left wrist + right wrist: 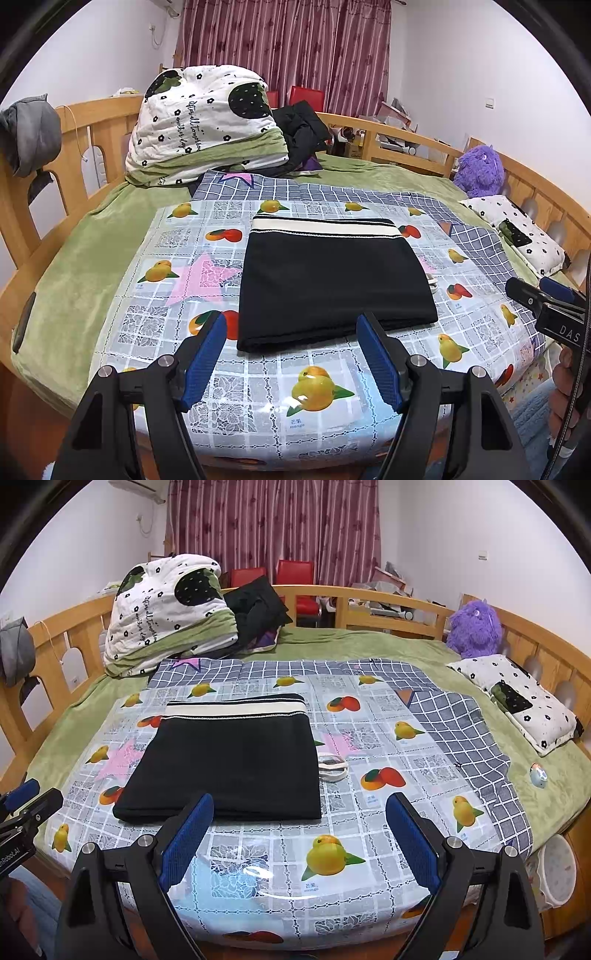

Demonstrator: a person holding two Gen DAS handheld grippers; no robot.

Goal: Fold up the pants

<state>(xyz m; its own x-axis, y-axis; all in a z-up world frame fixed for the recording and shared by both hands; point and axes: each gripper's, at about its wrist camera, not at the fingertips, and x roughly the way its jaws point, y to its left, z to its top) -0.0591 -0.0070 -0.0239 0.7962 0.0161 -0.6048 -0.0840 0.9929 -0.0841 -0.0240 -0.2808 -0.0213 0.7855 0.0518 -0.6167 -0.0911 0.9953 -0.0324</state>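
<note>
Black knit pants [332,284] lay folded into a neat rectangle near the middle of the fruit-printed plastic sheet [317,398], their cream waistband [325,226] turned toward the far side of the bed; the near fold edge sat just ahead of both sets of fingers, so the job looked finished or close to it; a loop of white cord [333,766] poked out at the right side of the stack, probably the drawstring left untucked.

The left gripper [291,349] hovered over the sheet with its blue-padded fingers [207,363] spread well apart and nothing between them; the right gripper [299,834] was likewise wide open and empty, its fingers [412,843] clear of the cloth; both tilted down toward the bed from its near edge, which suited a pause to check the result rather than a grasp.

The slick sheet seemed to have been spread over a checked blanket [461,716] to give a flat, smooth surface, much as a tabletop would; the blanket in turn covered a green bedspread [85,258] inside a wooden bed frame [110,122]. A rolled quilt [199,122], a dark jacket [299,129], a purple plush toy [474,627] and a small pillow [517,701] had been kept toward the edges, well apart from the pants, presumably to leave the working area free.
</note>
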